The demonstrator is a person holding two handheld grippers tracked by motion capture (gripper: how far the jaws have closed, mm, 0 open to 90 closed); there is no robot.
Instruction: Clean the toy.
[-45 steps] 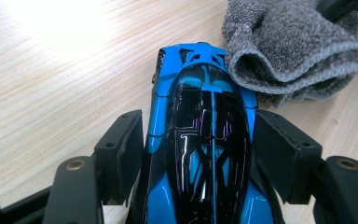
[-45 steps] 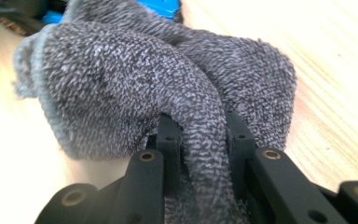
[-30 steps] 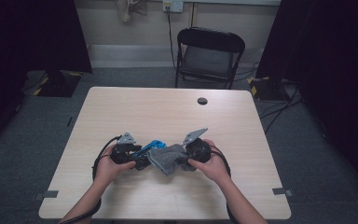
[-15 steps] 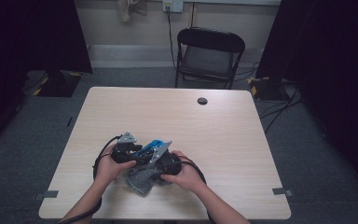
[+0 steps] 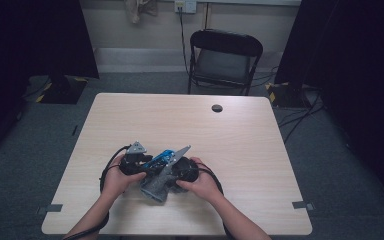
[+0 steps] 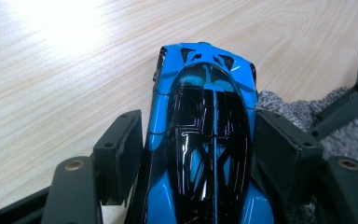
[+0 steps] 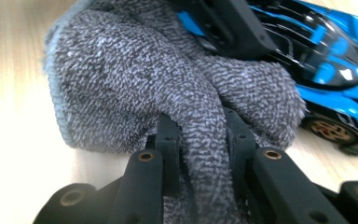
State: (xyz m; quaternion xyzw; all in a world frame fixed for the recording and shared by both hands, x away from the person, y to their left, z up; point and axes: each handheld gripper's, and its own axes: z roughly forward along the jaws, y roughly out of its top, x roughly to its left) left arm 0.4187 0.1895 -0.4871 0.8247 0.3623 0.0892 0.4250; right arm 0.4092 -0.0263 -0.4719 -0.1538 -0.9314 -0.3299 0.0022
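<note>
Our left gripper [image 6: 200,154] clamps the blue car [image 6: 205,140] by its sides, low over the table [image 5: 260,150] near its front edge. Our right gripper [image 7: 200,135] pinches a fold of the grey cloth [image 7: 135,84], which lies bunched against the car's side.

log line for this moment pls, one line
left gripper: shut on blue toy car | right gripper: shut on grey cloth | cloth beside car's side | table: both near front edge
</note>
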